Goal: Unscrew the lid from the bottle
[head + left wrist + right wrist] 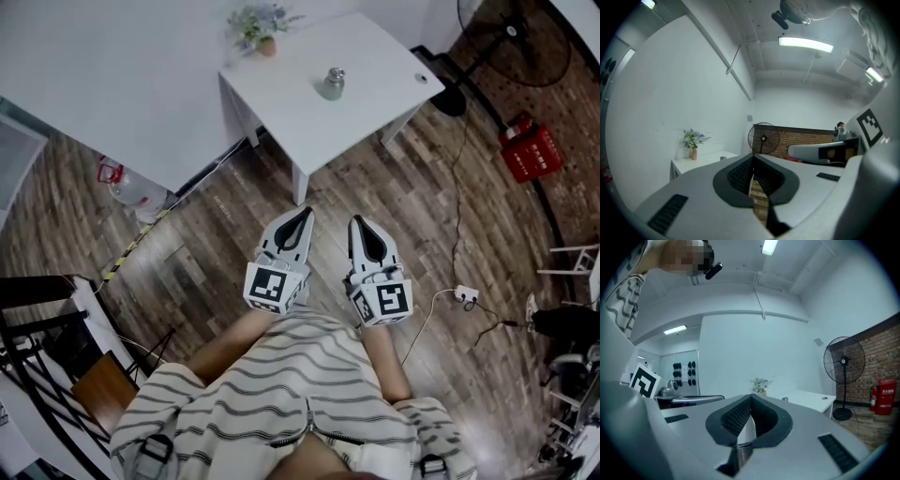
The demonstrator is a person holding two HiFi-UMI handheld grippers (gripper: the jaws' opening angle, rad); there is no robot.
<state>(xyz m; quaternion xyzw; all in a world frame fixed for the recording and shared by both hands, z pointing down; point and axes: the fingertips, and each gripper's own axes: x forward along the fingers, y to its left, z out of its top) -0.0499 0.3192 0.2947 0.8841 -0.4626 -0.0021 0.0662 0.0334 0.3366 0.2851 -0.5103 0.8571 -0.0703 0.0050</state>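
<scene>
Fingertips (300, 221) of both grippers (307, 213) (356, 222) meet, bottle (333, 83) well apart ahead.

Count, placed against the counter (375, 112) (one):
- On it: one bottle (333, 83), one flower pot (265, 39).
- Beyond its right corner: one fan (511, 37).
- Right of it: one red box (531, 150).
- Left of it: one water jug (131, 190).
- In front of it: two grippers, left gripper (304, 214) and right gripper (357, 223).

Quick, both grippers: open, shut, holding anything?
Left gripper: shut, jaws together, holding nothing.
Right gripper: shut, jaws together, holding nothing.
</scene>
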